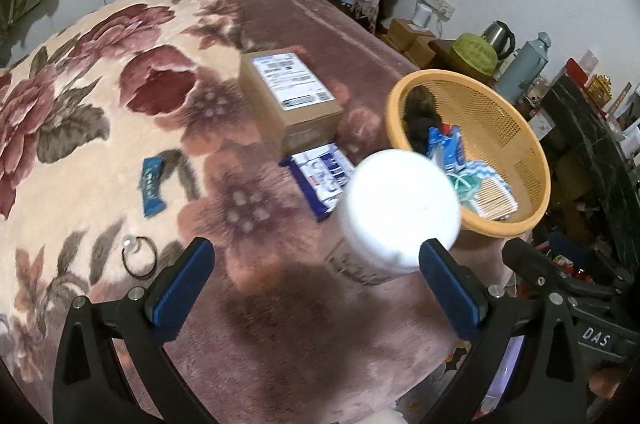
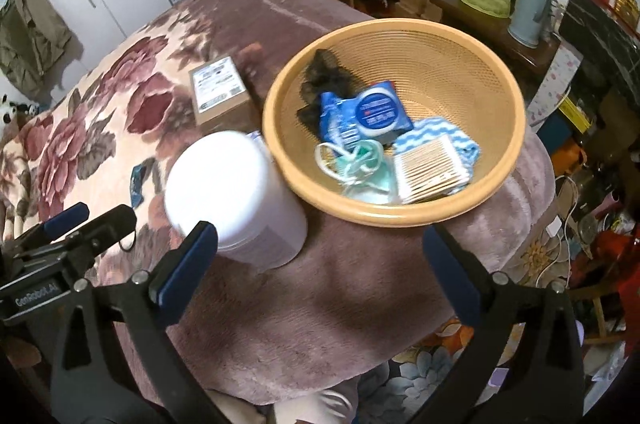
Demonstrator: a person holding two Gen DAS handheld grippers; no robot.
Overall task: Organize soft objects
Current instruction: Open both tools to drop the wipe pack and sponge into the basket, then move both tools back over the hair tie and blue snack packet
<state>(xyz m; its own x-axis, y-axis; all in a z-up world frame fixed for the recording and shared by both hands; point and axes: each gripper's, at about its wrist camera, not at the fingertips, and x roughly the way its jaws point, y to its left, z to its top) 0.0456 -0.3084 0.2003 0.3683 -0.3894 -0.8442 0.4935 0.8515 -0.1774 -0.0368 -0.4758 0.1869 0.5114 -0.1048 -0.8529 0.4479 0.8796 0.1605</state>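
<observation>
While both tongs hang spread and empty, the white tub (image 2: 236, 199) stands beside the right gripper (image 2: 320, 256)'s left finger and the left gripper (image 1: 316, 268)'s right; seemingly between picks, the next needs the basket (image 2: 508, 143).

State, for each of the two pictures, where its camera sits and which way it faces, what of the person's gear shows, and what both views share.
Left wrist: on the left gripper, tilted down at the floral blanket; its open blue-padded fingers show.
Right wrist: on the right gripper, tilted down at the yellow basket; its open fingers and the left gripper show.
Shared: white tub, basket, cardboard box.
</observation>
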